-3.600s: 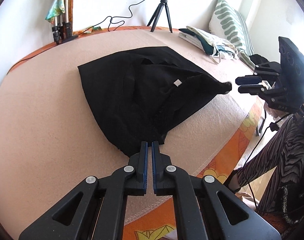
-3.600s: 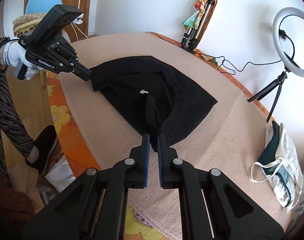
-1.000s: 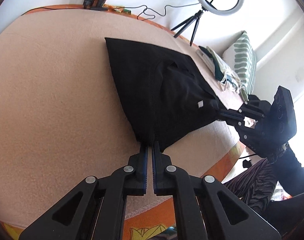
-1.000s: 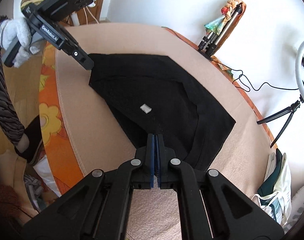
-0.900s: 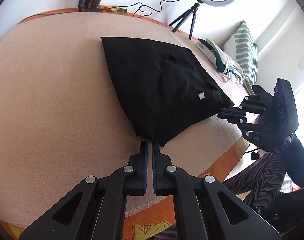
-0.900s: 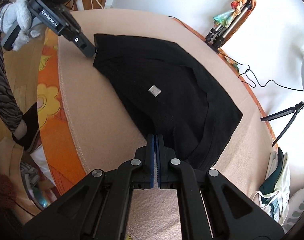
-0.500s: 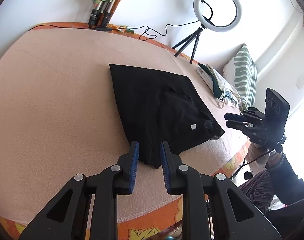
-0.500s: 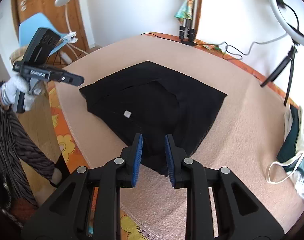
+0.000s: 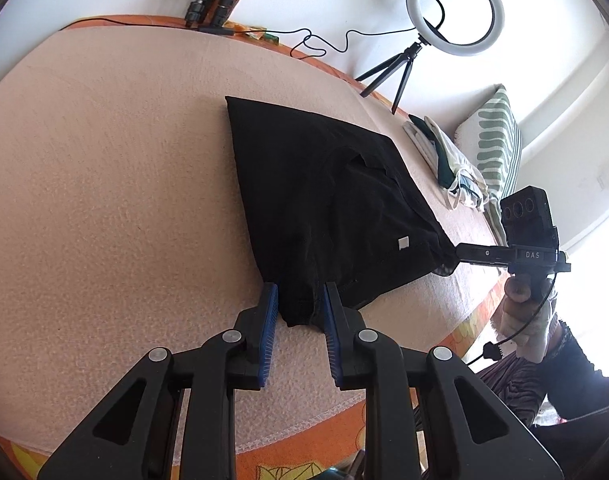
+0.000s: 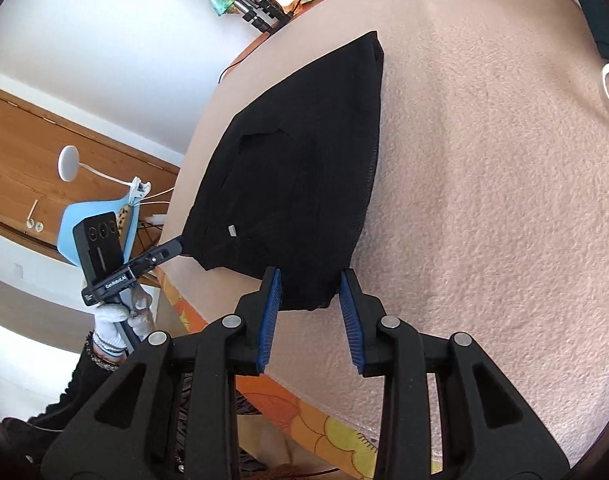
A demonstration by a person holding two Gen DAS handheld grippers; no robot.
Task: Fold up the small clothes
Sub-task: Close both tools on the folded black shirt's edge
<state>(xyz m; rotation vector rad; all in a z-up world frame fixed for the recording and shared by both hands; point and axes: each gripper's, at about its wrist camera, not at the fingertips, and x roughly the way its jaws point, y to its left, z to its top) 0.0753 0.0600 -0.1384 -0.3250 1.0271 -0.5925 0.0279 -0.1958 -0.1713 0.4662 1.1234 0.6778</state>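
A black knit garment (image 9: pixel 324 204), folded into a rough wedge with a small white tag (image 9: pixel 403 243) showing on its top layer, lies flat on the peach-coloured terry blanket (image 9: pixel 104 200) that covers the bed, with its narrow end near the bed's near edge and its wide end reaching toward the middle. The left hand-held gripper (image 9: pixel 300 312) has its blue-padded jaws apart, having just been opening, and the garment's near corner lies loosely between them without being pressed. The right hand-held gripper (image 10: pixel 309 294) likewise stands with its jaws apart after just opening, straddling another corner of the same near hem; in the left wrist view its fingertip lies at the garment's right-hand corner close to the bed's edge, and whether it touches the cloth there cannot be told. A gloved hand (image 10: pixel 116 316) grips the left device beyond the bed's near edge, where an orange flower-patterned sheet (image 10: pixel 328 432) shows under the blanket's stitched border. To the left of the garment the blanket is bare all the way to the bed's far edge. Along that far edge stand folded tripod legs (image 9: pixel 208 4) and a white ring light on a small black tripod (image 9: pixel 452 8), joined by a black cable (image 9: pixel 324 40). Toward the far right corner lie a pile of folded white and teal cloth (image 9: pixel 444 152) and a green-striped white pillow (image 9: pixel 496 140).
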